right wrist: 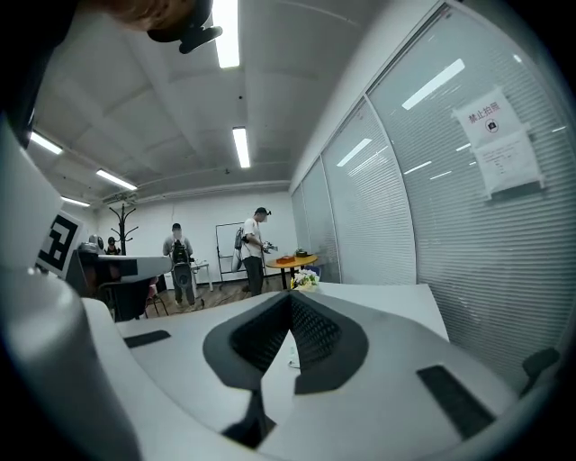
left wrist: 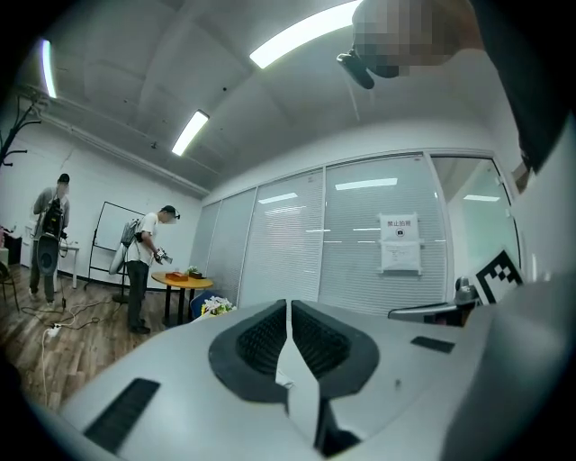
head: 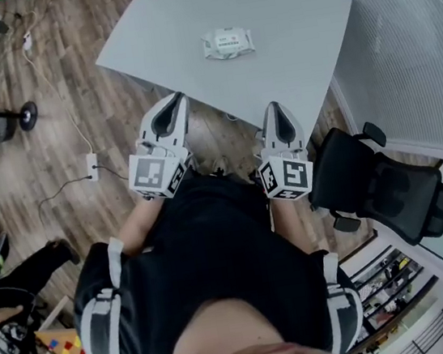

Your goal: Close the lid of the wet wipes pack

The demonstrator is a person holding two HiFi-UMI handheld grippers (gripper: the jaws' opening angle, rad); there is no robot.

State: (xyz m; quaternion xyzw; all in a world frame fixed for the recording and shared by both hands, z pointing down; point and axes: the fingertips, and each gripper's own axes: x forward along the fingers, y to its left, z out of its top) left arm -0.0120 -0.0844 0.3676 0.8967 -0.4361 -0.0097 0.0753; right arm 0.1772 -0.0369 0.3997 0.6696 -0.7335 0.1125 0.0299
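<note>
The wet wipes pack (head: 227,44) lies on the grey table (head: 287,64), towards its far side; its white lid patch looks flat, though it is small in the head view. My left gripper (head: 177,98) and right gripper (head: 275,107) hover side by side over the table's near edge, well short of the pack and close to my body. Both point roughly level. In the left gripper view the left gripper (left wrist: 288,308) has its jaws together with nothing between them. The right gripper (right wrist: 290,302) is likewise shut and empty. Neither gripper view shows the pack clearly.
A black office chair (head: 378,183) stands right of me beside a glass wall with blinds (head: 407,40). A power strip (head: 91,162) and cables lie on the wood floor at left. Far off stand people (right wrist: 256,248) and a round orange table (left wrist: 180,281).
</note>
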